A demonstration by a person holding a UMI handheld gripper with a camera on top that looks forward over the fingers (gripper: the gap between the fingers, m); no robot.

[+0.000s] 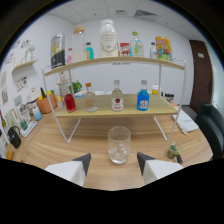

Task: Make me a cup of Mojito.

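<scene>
Gripper (114, 161) fingers spread wide, holding nothing, hovering low over the wooden table (60, 142). Clear glass (119, 145) stands on the table just ahead of the fingers, roughly centred on the gap between them, touching neither. Looks like a few ice cubes in its bottom.

Beyond the glass: white-framed two-tier wooden shelf (115, 107), widest thing on the table.

Top tier, seven items or so: a dark can-shaped container (58, 50) at the left end, a clear jar (78, 44), a small teal bottle (89, 50), a big white bottle (108, 38) in the middle, a small red box (125, 49), a clear bottle with green label (136, 44), a yellow printed packet (163, 48) at the right end. Labels all unreadable.

Lower tier, four bottles clearly in a row: red-liquid bottle (69, 99), clear bottle with amber liquid (90, 98), clear bottle with red-and-white label (117, 96), blue-liquid bottle (143, 97). No text legible on any.

Left of the shelf: one orange cup (45, 104), dark bag (14, 137) at the table edge. Right of the glass: a small green item (173, 151) on the table, can't tell what. White sheet (187, 121) further right, dark chair (212, 125) beyond it.
</scene>
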